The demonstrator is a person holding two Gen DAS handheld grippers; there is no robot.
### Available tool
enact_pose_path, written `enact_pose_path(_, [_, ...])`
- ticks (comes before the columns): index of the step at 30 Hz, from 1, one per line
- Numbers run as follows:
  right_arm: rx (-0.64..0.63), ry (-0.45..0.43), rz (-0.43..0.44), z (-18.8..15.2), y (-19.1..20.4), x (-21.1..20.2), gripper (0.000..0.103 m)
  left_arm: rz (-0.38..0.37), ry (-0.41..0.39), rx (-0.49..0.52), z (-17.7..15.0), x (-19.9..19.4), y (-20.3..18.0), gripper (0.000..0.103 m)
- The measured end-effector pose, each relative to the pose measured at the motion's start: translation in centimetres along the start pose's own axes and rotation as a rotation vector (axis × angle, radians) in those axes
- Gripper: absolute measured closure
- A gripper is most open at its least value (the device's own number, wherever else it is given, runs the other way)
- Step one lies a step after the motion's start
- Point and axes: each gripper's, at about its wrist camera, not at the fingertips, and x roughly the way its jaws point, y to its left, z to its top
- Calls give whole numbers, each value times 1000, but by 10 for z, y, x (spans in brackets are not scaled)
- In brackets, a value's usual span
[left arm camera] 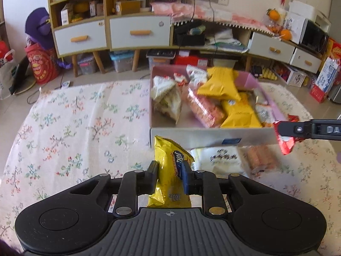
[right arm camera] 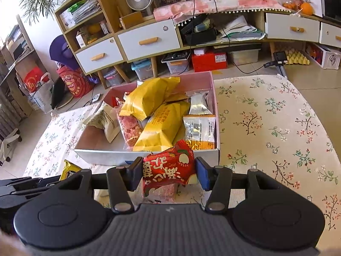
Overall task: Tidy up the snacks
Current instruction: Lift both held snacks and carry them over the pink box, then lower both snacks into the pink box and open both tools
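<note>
We see the left gripper (left arm camera: 169, 171) clamped tight on a shiny yellow snack bag (left arm camera: 169, 166). The bag has a zigzag edge at the top and a dark blue mark with white letters on its front. It stands upright between the two pads, just in front of the near wall of the box (left arm camera: 191, 135).

The right gripper (right arm camera: 169, 173) is pressed on a red snack bag (right arm camera: 168, 170). This bag is shiny and crinkly, with big white letters and a small picture of a pale fruit. It sits right at the near edge of the box, close to its right corner.

The box is wide and low, with pink inside walls. In it we see many snacks piled up: big yellow packs (right arm camera: 149, 98), a clear pack with pink round pieces (right arm camera: 130, 129), a cream pack (right arm camera: 106, 120) and some silver and orange packs (right arm camera: 200, 128).

On the flowery cloth (left arm camera: 74, 128) in front of the box lie a white pack with dark writing (left arm camera: 219, 157) and a clear pack with orange pieces (left arm camera: 261, 157).
</note>
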Motion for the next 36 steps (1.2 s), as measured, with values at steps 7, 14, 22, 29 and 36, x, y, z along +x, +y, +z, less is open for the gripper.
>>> enact_pose_path(7, [28, -22, 14, 7, 0, 3, 54, -16, -77, -7, 29, -12, -6, 83])
enact_pose_path(14, [62, -50, 14, 14, -3, 13, 54, -13, -101, -35, 62, 11, -10, 83])
enact_pose_path(22, [122, -98, 6, 20, -9, 25, 54, 19, -68, -54, 77, 50, -13, 83])
enact_pose_path(29, [137, -95, -4, 17, -13, 36, 53, 28, -65, -74, 77, 69, -12, 83])
enact_pose_path(36, [169, -112, -14, 16, -18, 31, 41, 32, -56, -47, 77, 73, -15, 75])
